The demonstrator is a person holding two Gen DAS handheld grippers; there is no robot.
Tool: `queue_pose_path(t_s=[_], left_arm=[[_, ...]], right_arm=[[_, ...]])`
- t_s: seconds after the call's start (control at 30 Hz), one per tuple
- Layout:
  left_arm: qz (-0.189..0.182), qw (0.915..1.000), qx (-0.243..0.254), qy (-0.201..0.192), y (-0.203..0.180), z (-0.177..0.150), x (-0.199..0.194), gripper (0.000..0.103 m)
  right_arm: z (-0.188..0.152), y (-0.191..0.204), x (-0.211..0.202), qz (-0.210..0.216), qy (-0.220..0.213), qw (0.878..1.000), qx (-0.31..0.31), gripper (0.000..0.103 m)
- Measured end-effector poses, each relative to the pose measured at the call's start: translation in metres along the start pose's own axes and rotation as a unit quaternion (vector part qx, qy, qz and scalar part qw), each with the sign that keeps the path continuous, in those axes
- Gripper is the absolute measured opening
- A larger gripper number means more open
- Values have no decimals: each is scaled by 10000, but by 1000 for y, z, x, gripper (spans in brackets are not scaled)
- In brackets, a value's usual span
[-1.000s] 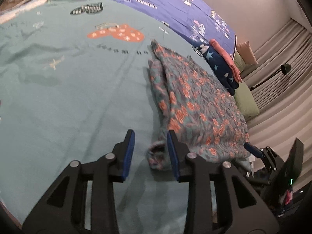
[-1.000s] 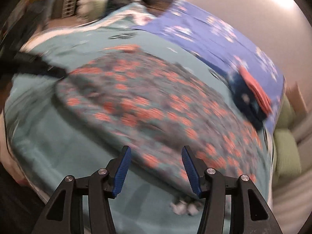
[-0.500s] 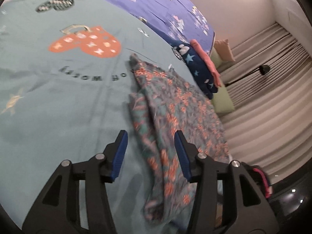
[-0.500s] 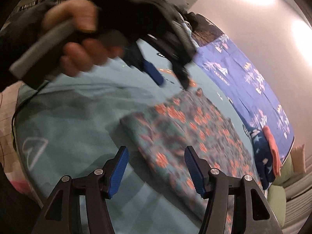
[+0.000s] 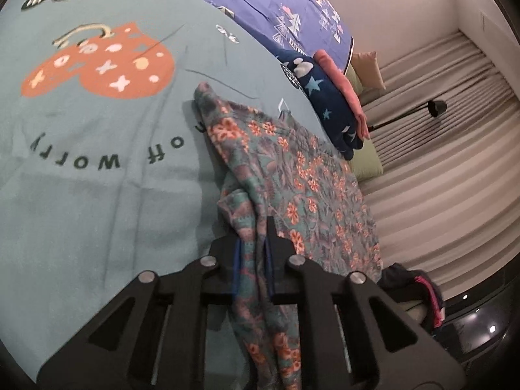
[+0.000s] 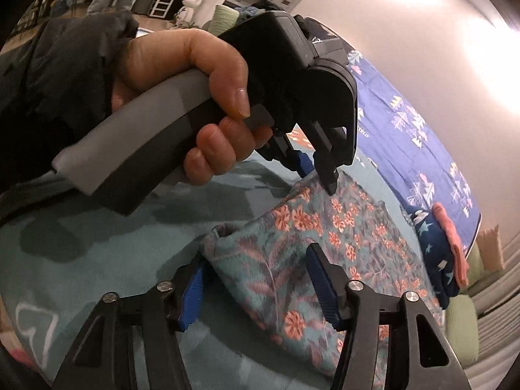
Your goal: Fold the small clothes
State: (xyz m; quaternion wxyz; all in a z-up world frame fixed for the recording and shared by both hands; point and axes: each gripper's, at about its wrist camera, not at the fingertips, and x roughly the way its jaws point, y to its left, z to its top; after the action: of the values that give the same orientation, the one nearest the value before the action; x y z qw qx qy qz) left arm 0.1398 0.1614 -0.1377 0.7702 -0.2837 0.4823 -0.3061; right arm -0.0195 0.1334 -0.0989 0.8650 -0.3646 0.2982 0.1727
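Floral garment (image 5: 312,175) lies on the teal bed (image 5: 97,178), my left gripper (image 5: 252,253) pinching its edge, my right gripper (image 6: 256,287) spread, seemingly straddling a corner; I should clamp before lifting evenly.

A floral-patterned teal garment (image 5: 302,175) is spread on the teal printed bedspread (image 5: 97,169). One edge of it is pinched between the fingers of the left gripper (image 5: 252,243). The right gripper (image 6: 256,279) is set astride a near corner, apparently without contact. Beyond the garment, a folded navy star-print cloth (image 5: 328,104) is stacked against a pink folded cloth (image 5: 344,87), near the bed's far edge.
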Motion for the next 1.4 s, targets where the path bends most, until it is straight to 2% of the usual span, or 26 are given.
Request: queue_pose_path(t_s=[0.03,0.1,0.33,0.6,0.97,1.2,1.4], left_arm=[[43,10000,53,-2,-3,1,-1,13],[103,9999,105,5,-7,4,-3,13],[243,9993,277,-60,-32,15,-13,12],[457,9973,570,-49,-85,31,-6,11],[780,9894,1219,143,-174,42,39,11],[868,9823,1625,330,-235,45,85,11],[955,9741,1932,686,-278,33,143,11]], right_arm=[[0,-4,0,67,11,9999,103,13],[0,-18,-2,247,-4,9988,425,12],[1,-56,-26,300,-339,9931,1086,10],[-12,-100,-49,469,-534,9790,1911,9],[-57,-180,-72,465,-693,9496,3021,9],[-113,-234,-90,468,-827,9197,3810,9],[-164,-268,-100,318,-807,8958,4360,9]])
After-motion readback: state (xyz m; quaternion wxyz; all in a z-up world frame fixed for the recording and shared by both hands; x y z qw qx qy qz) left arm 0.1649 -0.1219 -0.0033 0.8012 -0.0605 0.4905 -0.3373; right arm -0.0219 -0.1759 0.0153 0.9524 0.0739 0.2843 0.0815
